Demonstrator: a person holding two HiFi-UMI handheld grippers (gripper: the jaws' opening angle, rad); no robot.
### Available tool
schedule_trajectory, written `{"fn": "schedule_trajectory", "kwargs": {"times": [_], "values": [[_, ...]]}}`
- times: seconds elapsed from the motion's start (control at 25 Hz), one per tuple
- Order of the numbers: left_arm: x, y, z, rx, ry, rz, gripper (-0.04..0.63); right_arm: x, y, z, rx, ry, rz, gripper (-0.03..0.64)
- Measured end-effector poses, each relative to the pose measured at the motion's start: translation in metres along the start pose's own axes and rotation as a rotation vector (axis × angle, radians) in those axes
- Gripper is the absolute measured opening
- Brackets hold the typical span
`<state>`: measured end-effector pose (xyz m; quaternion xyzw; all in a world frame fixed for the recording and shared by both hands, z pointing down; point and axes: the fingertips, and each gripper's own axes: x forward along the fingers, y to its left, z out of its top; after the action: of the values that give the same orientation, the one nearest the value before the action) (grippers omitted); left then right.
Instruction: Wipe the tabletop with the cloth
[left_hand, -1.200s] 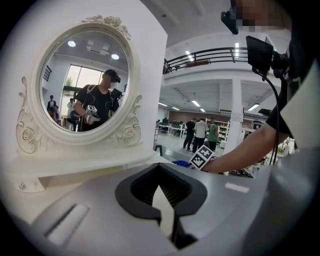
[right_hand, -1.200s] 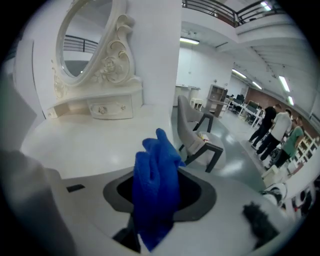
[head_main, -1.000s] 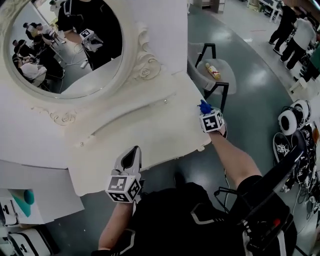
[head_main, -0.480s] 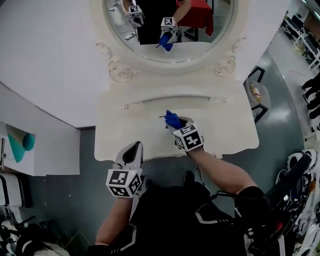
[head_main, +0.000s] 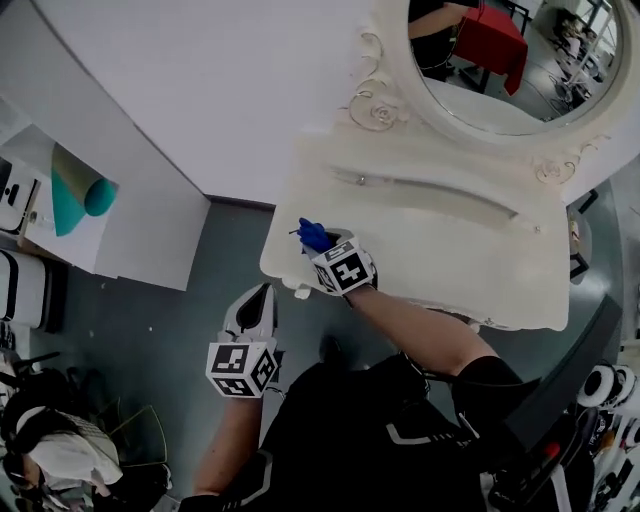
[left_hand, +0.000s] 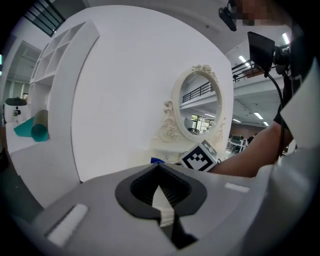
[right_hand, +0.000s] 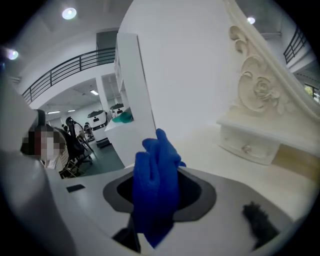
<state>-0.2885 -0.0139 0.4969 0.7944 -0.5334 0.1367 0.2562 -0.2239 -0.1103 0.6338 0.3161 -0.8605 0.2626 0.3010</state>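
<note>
A white wall stands over a glossy grey floor, an oval mirror (ornate cream frame) against it.

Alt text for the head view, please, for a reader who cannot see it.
Seen from above, the right gripper holds a blue cloth in its jaws at the near left corner of a cream tabletop below an oval mirror. The left gripper hangs clear of the tabletop, jaws shut on nothing.

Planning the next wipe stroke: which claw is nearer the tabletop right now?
Right. The right claw, shut on the blue cloth, is over the tabletop at its left front corner; the left claw hangs off its front edge, over the floor.
</note>
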Motion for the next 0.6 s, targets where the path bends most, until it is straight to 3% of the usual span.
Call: {"fn": "schedule_trajectory", "kwargs": {"times": [0.16,0.36,0.6], "values": [[-0.028,0.038,-0.016,-0.039,0.013,0.061,0.008,0.053,0.04,0.005,-0.046,0.043,0.038,0.16],[-0.049,0.059,-0.029,-0.045,0.033,0.095,0.008,0.099,0.053,0.007,-0.111,0.101,0.031,0.16],[-0.054,0.062,-0.028,-0.06,0.024,0.109,0.008,0.105,0.053,-0.009,-0.198,0.156,0.014,0.16]]}}
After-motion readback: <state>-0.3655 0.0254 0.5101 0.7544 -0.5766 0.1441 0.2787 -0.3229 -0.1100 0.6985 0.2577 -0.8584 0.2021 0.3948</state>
